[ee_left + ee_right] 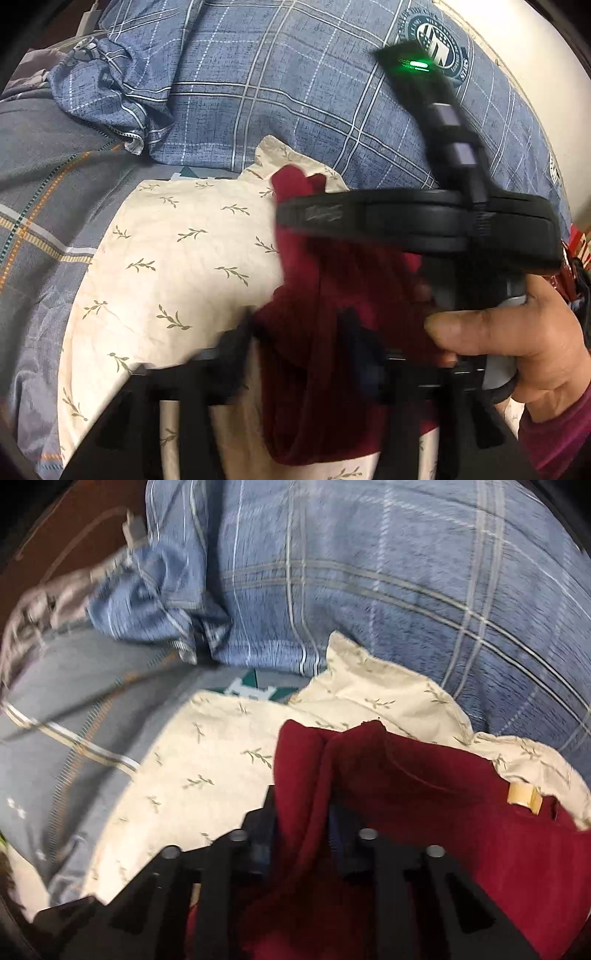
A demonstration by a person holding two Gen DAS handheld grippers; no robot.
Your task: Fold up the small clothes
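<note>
A dark red garment (317,369) hangs bunched between the fingers of my left gripper (299,332), which is shut on it above a cream leaf-print cloth (177,266). In the left wrist view the right gripper's black body (424,225) crosses just above, held by a hand (517,347), with red cloth at its tip. In the right wrist view my right gripper (303,812) is shut on a fold of the same red garment (424,786), which spreads to the right and bears a small tan tag (524,799).
The cream cloth (221,760) lies on a bed. A blue plaid pillow (295,92) rises behind it. Grey plaid bedding (44,206) spreads to the left. A white wall (535,74) is at the far right.
</note>
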